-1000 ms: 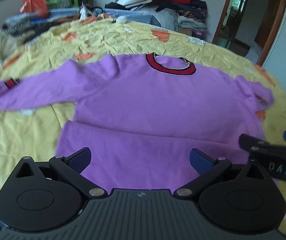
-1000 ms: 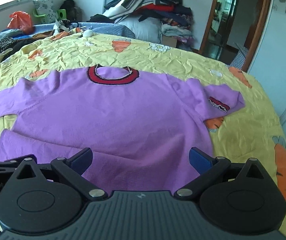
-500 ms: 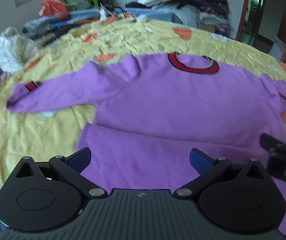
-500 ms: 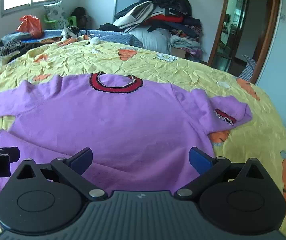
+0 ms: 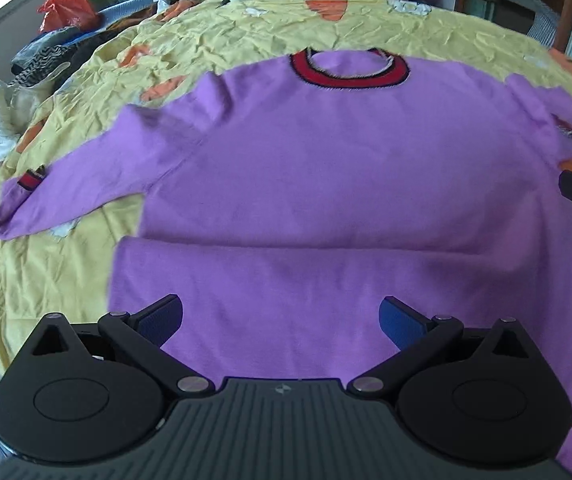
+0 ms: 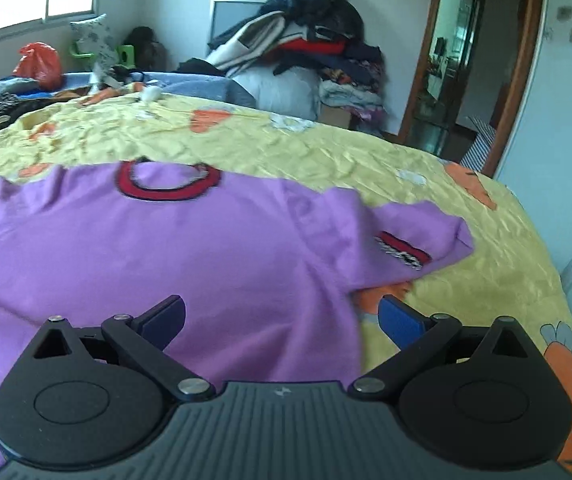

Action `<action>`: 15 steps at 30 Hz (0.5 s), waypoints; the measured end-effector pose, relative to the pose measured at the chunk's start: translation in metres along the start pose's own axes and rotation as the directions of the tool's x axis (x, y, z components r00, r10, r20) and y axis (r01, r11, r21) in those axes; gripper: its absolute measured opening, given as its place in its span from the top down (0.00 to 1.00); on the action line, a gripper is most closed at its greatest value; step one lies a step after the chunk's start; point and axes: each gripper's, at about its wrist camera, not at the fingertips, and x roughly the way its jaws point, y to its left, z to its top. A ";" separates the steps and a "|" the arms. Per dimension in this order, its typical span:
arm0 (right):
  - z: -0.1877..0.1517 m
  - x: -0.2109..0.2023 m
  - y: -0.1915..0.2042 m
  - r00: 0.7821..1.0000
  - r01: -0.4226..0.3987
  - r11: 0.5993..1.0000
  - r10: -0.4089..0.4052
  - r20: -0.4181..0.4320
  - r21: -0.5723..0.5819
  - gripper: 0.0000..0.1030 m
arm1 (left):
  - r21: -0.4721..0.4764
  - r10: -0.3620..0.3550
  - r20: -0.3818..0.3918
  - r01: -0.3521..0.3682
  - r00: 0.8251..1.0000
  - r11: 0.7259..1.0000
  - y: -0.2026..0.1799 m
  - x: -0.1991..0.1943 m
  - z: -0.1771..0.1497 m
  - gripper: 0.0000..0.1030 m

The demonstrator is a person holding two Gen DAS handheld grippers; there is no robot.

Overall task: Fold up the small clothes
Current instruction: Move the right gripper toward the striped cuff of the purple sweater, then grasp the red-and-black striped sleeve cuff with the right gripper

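While the bed (image 5: 245, 28) takes up most of both views, with its crumpled yellow sheet printed with orange carrots, what matters is the one purple sweater (image 5: 326, 168) spread flat on it, neckline away from the cameras. It has one red-and-black collar (image 5: 350, 70) and two sleeves. Its left sleeve (image 5: 65, 176) lies stretched out to the side with a striped cuff near its end, and the right sleeve (image 6: 406, 236) is doubled back so its cuff sits on top near the bed's edge. A band along the sweater's bottom looks folded up over the body, making one straight crease across.

Behind the bed there's one big pile of clothes (image 6: 306, 48) against the wall, plus one orange plastic bag (image 6: 37, 64) by the window.

Two grippers here. The left gripper (image 5: 281, 316) hovers low over the sweater's near hem, fingers spread wide, nothing between them. The right gripper (image 6: 281, 316) sits over the sweater's right side, fingers also wide apart and empty, with one blue pad over purple fabric and the other over bare sheet.
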 end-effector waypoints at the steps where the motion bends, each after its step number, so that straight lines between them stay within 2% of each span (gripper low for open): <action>1: 0.000 0.005 -0.008 1.000 0.006 1.000 -0.006 -0.002 0.000 0.00 | 0.005 0.013 0.022 -0.013 1.000 1.000 -0.004 -0.001 0.001 0.00; 3: 0.001 0.019 -0.025 1.000 0.027 1.000 -0.027 -0.014 -0.004 0.00 | -0.018 0.062 0.079 -0.060 0.995 0.998 -0.013 -0.008 0.002 0.00; 5: 0.001 0.030 -0.037 0.999 0.043 0.999 -0.043 -0.018 -0.010 0.00 | 0.005 0.034 0.117 -0.034 0.993 0.999 -0.024 -0.014 0.002 0.00; 9: 0.000 0.050 -0.059 0.998 0.063 0.997 -0.062 0.023 -0.042 0.00 | 0.071 0.028 0.064 -0.033 0.998 0.997 -0.051 -0.009 0.011 0.00; 15: 0.001 0.072 -0.084 0.998 0.000 0.996 0.005 0.060 -0.084 0.00 | 0.181 0.061 0.106 -0.080 0.992 0.980 -0.094 -0.003 0.025 0.00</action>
